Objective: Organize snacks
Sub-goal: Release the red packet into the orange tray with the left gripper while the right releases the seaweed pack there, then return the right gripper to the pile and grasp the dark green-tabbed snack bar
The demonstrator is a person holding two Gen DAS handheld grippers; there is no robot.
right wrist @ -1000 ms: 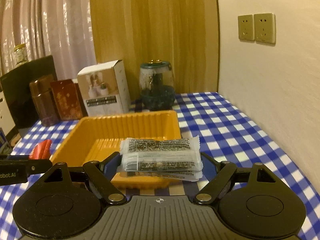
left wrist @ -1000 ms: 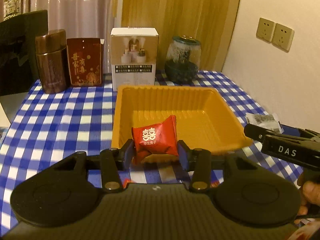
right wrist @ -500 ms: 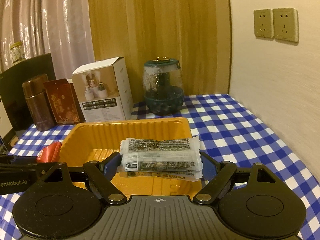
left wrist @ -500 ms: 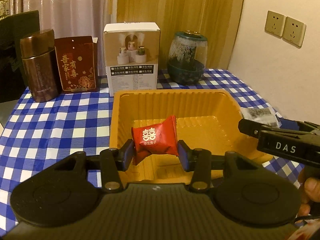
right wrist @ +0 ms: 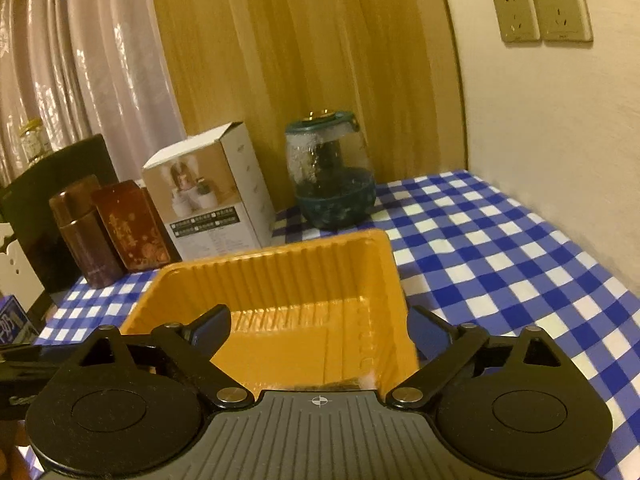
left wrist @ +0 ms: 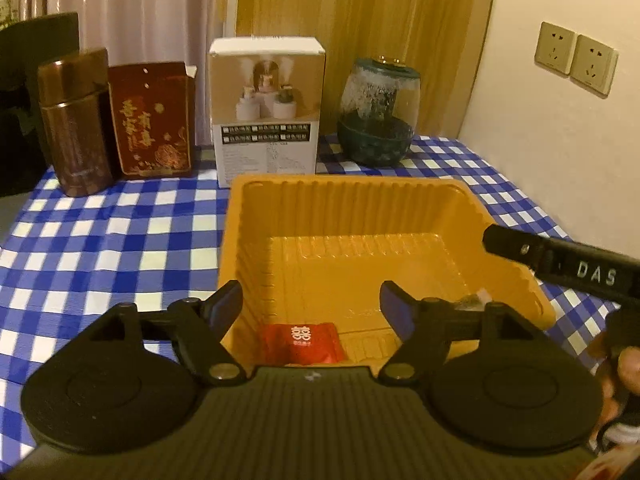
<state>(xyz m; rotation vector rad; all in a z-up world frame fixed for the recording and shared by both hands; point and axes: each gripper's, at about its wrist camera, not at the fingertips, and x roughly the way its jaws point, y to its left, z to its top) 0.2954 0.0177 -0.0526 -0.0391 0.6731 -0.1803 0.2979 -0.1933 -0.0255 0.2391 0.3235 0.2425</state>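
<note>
Your left tongs (left wrist: 310,304) and right tongs (right wrist: 320,330), jaws just spread, hang empty over the yellow tray (left wrist: 352,196); the red candy (left wrist: 300,342) lies inside. Drop-off looks done; next, back out for more snacks.

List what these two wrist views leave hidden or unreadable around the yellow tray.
- Clear-wrapped snack: right wrist view, only a sliver above the hand-held gripper's body; left wrist view, a scrap behind the left hand-held gripper's finger.
- Red candy: small print under the big character too small to read.
- Yellow tray: near wall hidden by gripper bodies in both views.
- Right hand-held gripper: open, nothing between its fingers.
</note>
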